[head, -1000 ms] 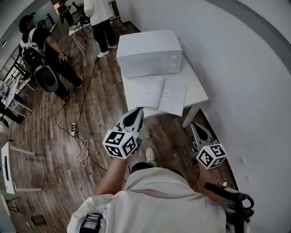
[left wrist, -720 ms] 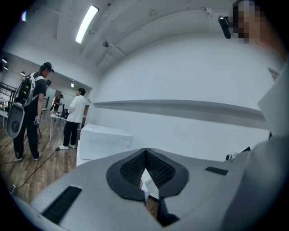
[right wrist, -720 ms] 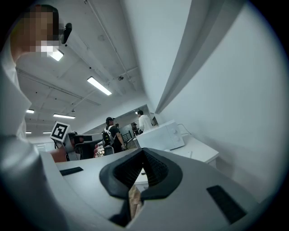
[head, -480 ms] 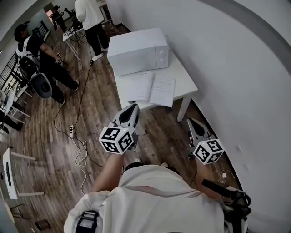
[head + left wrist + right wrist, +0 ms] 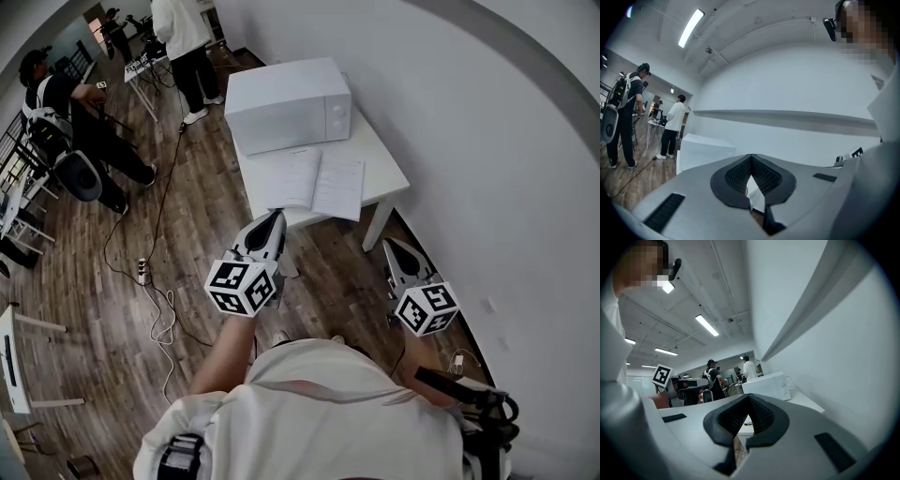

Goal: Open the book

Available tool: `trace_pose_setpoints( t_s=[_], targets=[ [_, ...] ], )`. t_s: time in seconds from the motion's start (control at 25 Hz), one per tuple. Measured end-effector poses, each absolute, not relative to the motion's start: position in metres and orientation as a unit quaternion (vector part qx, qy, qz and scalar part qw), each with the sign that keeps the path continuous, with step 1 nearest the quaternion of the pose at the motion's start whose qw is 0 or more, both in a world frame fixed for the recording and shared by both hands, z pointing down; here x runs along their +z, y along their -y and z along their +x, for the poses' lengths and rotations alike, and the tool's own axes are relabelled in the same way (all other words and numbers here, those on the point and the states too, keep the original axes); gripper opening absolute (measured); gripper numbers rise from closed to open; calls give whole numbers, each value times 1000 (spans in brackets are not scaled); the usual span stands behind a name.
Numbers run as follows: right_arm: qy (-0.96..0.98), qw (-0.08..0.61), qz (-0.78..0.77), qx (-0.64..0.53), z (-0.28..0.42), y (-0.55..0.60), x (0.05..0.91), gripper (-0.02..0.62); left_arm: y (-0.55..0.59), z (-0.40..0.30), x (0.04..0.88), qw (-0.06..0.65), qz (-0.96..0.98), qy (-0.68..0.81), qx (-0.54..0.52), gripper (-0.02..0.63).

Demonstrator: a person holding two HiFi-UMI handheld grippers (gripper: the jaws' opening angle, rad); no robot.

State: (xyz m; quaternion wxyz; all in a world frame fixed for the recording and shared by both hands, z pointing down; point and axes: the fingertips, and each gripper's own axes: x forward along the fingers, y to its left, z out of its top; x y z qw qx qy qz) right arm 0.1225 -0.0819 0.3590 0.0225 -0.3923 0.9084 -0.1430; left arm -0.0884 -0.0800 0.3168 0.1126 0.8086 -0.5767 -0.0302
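A book [image 5: 314,183] lies open and flat on the white table [image 5: 386,171], its pages facing up, in front of a white microwave [image 5: 286,103]. My left gripper [image 5: 272,221] is shut and empty, held level just short of the table's near edge, and the microwave [image 5: 701,152] shows beyond its tips [image 5: 751,157]. My right gripper [image 5: 394,247] hangs over the floor beside the table's right leg, apart from the book. Its pads meet at the tip [image 5: 749,397] with nothing between them. The microwave [image 5: 766,385] is far ahead of it.
A white wall [image 5: 487,141] runs close along the right side. Two people [image 5: 70,117] stand by other tables at the upper left. A cable and power strip [image 5: 142,272] lie on the wooden floor to the left.
Both grippers have risen a little and stay shut. The book lies open as before. The people at the upper left have shifted.
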Motion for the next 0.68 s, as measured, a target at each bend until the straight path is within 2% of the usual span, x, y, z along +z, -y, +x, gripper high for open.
trace_pose_setpoints(
  t_s=[0.28, 0.68],
  targets=[
    [-913, 11, -385, -135, 81, 84, 354, 3, 74, -130, 318, 118, 803, 582, -35, 11],
    [-911, 0, -391, -128, 62, 63, 350, 3, 54, -145, 310, 114, 815, 566, -41, 11]
  ],
)
